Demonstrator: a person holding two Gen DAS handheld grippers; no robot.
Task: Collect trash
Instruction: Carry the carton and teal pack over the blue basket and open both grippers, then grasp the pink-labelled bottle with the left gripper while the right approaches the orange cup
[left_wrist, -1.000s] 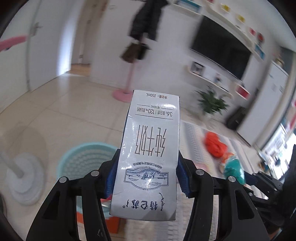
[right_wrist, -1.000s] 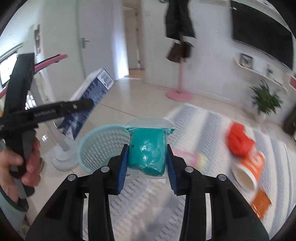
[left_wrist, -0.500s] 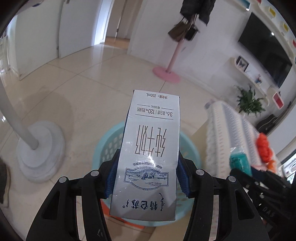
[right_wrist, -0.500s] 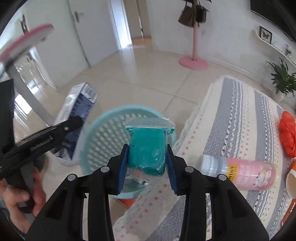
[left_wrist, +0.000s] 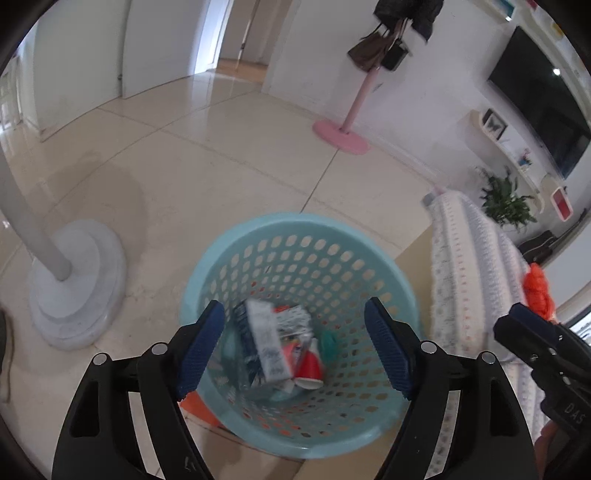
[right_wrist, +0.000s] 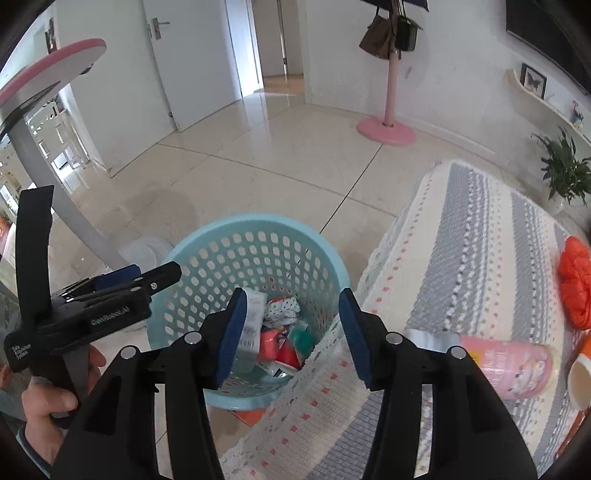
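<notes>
We hold our left gripper (left_wrist: 293, 349) and right gripper (right_wrist: 291, 330) over the blue basket (left_wrist: 236, 243); both jaws are opening, empty, so the milk box (left_wrist: 264, 343) falls inside with the other trash.

A pink coat stand (right_wrist: 388, 92) rises from the glossy beige tiled floor (left_wrist: 207, 173), with a brown bag (right_wrist: 376, 38) and a black bag (right_wrist: 406, 35) hanging on it. A potted plant (right_wrist: 563, 173) sits by the white wall. A white round pedestal base (left_wrist: 74, 291) stands left, a dark television (left_wrist: 539, 110) hangs right.
</notes>
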